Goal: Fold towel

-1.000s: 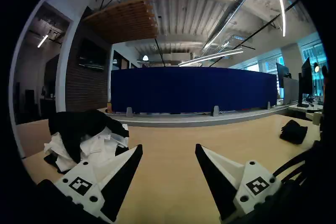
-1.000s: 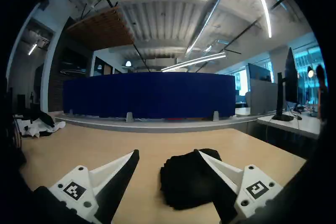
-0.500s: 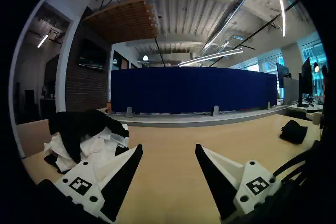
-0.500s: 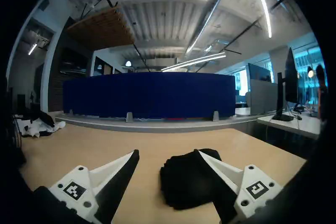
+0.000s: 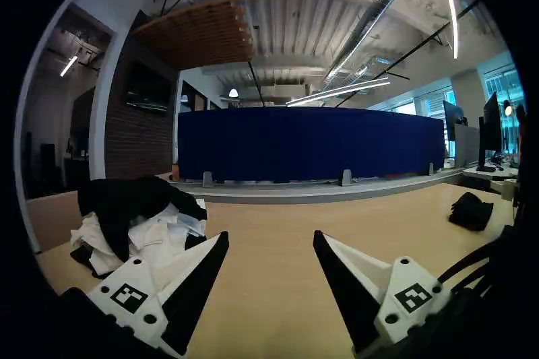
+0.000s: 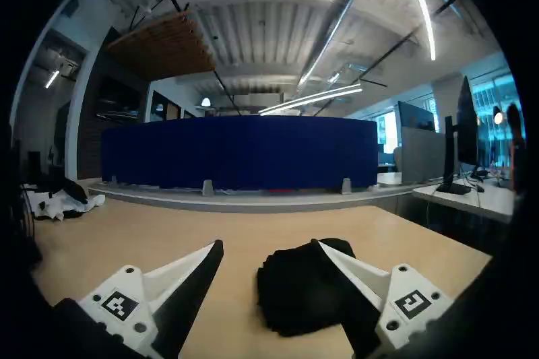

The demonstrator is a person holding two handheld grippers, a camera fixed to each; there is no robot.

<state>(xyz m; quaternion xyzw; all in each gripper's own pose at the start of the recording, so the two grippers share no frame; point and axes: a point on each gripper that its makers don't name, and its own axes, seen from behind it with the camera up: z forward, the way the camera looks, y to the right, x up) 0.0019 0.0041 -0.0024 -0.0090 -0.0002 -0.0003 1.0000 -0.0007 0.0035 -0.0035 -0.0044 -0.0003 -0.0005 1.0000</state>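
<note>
Left gripper (image 5: pixel 270 234) jaws wide, empty; crumpled towels (image 5: pixel 141 221) at nine o'clock. Right gripper (image 6: pixel 267 243) jaws wide, untouched folded black towel (image 6: pixel 296 288) between them on desk (image 6: pixel 168 234).

An open-plan office: blue desk divider (image 5: pixel 306 143), computer monitors (image 6: pixel 463 137), exposed ceiling ducts (image 6: pixel 337 19), strip lights (image 5: pixel 337 91).

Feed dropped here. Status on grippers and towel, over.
Left gripper open, right gripper open, both empty. Black towel lies on the table at right gripper's fingers, ungripped. Black-and-white cloth pile beside left gripper.
</note>
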